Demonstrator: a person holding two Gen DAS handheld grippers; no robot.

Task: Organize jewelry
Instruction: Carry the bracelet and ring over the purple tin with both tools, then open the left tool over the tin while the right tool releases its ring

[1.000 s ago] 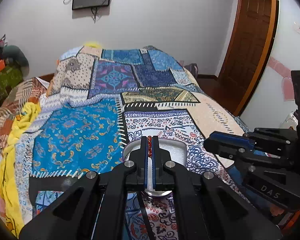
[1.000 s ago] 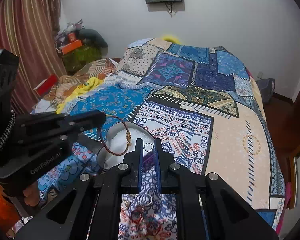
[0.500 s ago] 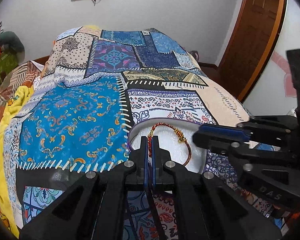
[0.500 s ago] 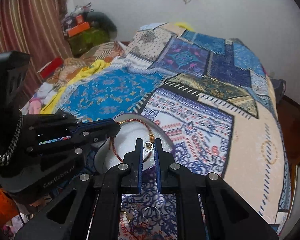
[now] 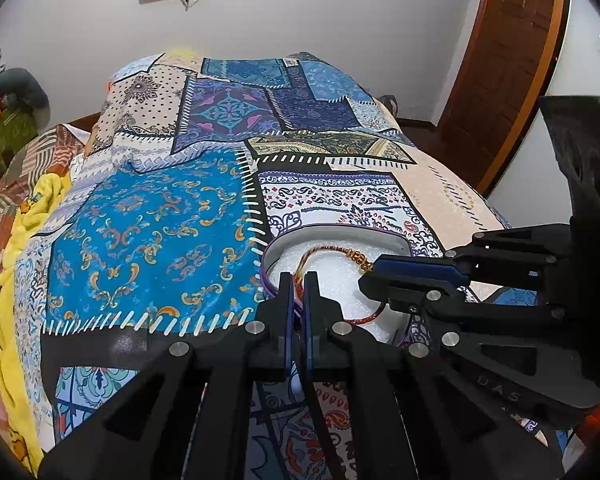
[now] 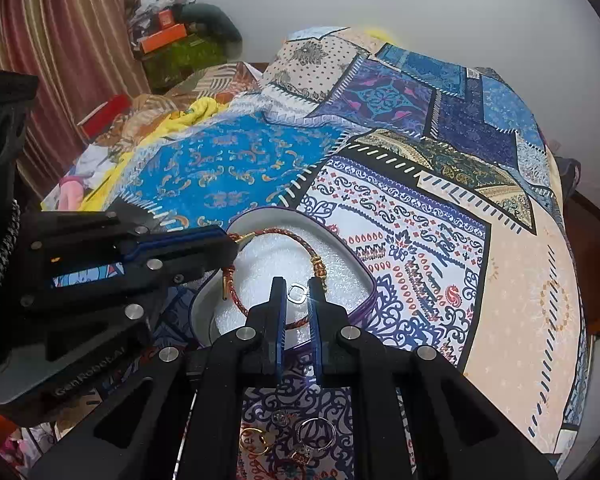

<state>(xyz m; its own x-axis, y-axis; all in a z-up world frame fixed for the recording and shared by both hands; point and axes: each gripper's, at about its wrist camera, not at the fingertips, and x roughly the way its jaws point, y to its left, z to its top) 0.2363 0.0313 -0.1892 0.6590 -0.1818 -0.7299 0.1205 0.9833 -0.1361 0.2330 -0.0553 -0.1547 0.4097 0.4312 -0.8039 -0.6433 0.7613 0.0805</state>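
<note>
Low in the centre of the left wrist view, the left claw (image 5: 296,280) is pressed together on the red braided bracelet (image 5: 324,251), whose cord disappears between the blue pads, so the pinched stretch itself is hidden. The bracelet loops over the white foam of a shallow heart-shaped box (image 5: 340,238) resting on the patchwork bedspread (image 5: 148,232); the box's near edge is covered by the claw bodies. From the right edge of that view the right claw (image 5: 366,276) reaches in, its tip just beside the bracelet's gold beads, though contact there is hard to judge. In the right wrist view, the right claw (image 6: 298,294) at lower centre pinches a small silver ring (image 6: 297,293) between its tips, above the foam, with the bracelet (image 6: 292,232) curving behind and passing under the claw. The left claw (image 6: 230,246) enters from the left edge and hides one end of the cord. At the bottom edge, between the claw arms, a few loose rings (image 6: 316,432) lie on the bedspread, partly cut off and too small to sort out
</note>
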